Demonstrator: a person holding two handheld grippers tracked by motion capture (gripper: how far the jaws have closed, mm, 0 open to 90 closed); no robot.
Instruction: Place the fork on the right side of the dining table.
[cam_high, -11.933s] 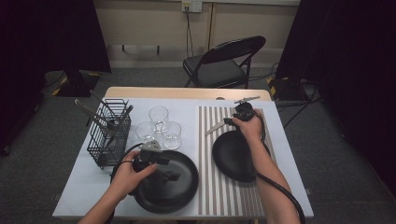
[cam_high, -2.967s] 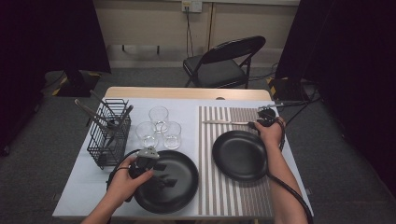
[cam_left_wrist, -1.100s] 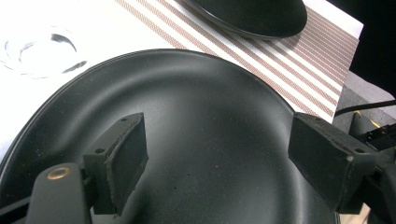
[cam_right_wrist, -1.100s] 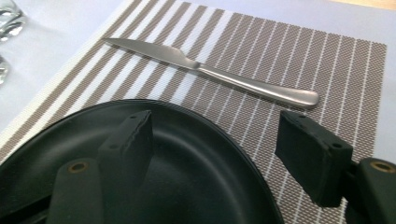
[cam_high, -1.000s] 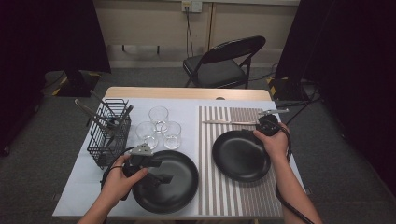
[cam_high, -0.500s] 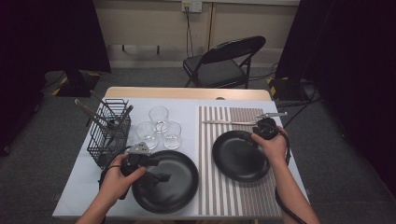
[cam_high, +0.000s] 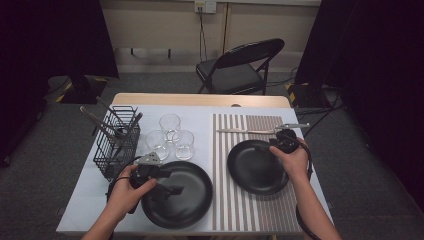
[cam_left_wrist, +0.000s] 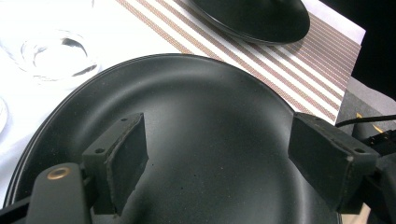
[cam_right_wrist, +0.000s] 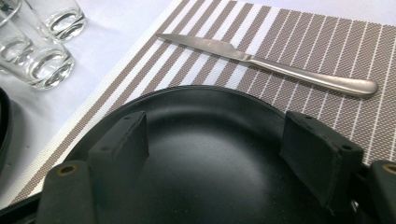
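Black small plate (cam_high: 256, 166) now set on striped mat (cam_high: 250, 200), below knife (cam_high: 247, 131); right claw (cam_high: 281, 145) just opened wide, released. Left claw (cam_high: 167, 189) wide, empty, over big plate (cam_high: 187, 210).

Black plates (cam_high: 256, 166): two, one on the striped mat, one (cam_high: 176, 194) on the white cloth
Drinking glasses (cam_high: 170, 125): three, clustered together
Knives (cam_high: 245, 131): one, on the mat
Striped mats (cam_high: 250, 210): one
Wire baskets (cam_high: 117, 142): one, with utensils inside, number unclear
Grippers: two, left (cam_high: 172, 190) and right (cam_high: 280, 145)
Folding chairs (cam_high: 240, 67): one, behind the table (cam_high: 200, 100)
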